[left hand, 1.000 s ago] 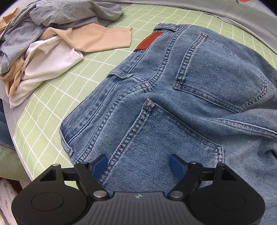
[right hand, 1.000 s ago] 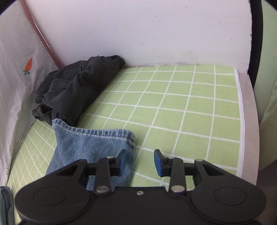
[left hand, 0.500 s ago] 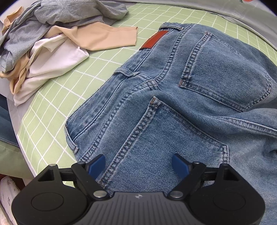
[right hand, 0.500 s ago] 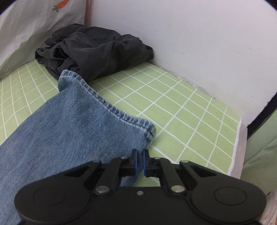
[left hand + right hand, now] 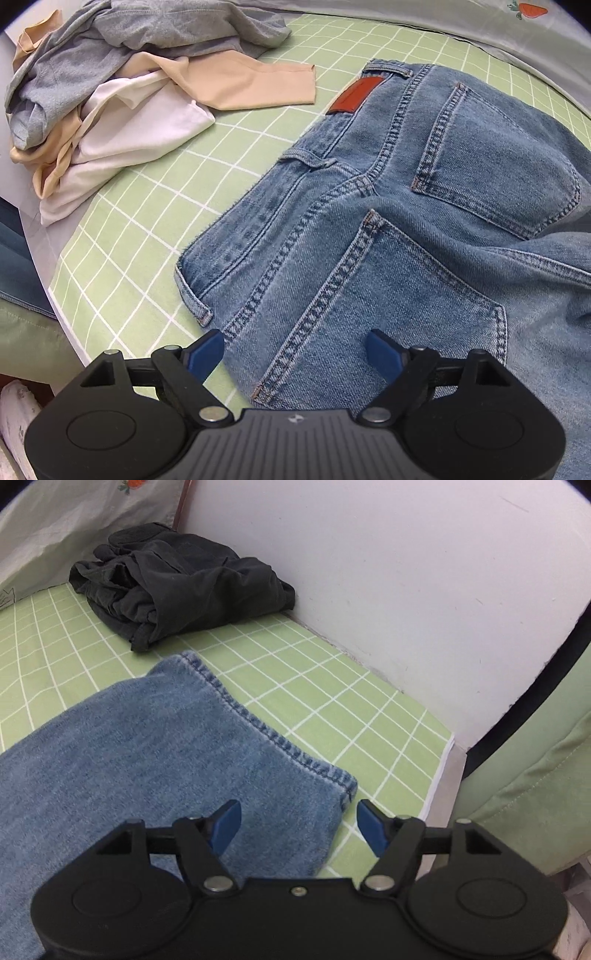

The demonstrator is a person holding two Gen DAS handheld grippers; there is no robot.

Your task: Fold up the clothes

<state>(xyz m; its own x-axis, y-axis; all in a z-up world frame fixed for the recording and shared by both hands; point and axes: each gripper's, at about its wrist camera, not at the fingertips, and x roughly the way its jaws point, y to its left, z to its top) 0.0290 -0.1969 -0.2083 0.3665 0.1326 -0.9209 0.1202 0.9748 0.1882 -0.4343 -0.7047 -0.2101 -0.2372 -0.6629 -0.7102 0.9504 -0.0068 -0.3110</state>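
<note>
Blue jeans (image 5: 388,229) lie back side up on the green checked sheet (image 5: 155,206), with two back pockets and a red-brown waistband patch (image 5: 354,95) showing. My left gripper (image 5: 295,350) hangs open over the lower pocket and holds nothing. In the right wrist view the hem end of a jeans leg (image 5: 177,746) lies flat on the sheet. My right gripper (image 5: 297,823) is over the hem's near corner; its jaws are opening, and the blue pads stand apart from the cloth.
A heap of grey, beige and white clothes (image 5: 122,81) lies at the sheet's far left. A crumpled black garment (image 5: 177,579) sits against the white wall (image 5: 388,572). The sheet's edge (image 5: 439,764) drops off to the right, beside a green cushion (image 5: 535,786).
The right gripper shut near the hem corner, rolled and swung along the leg, then opened again. The left gripper pulled back slightly and stayed open.
</note>
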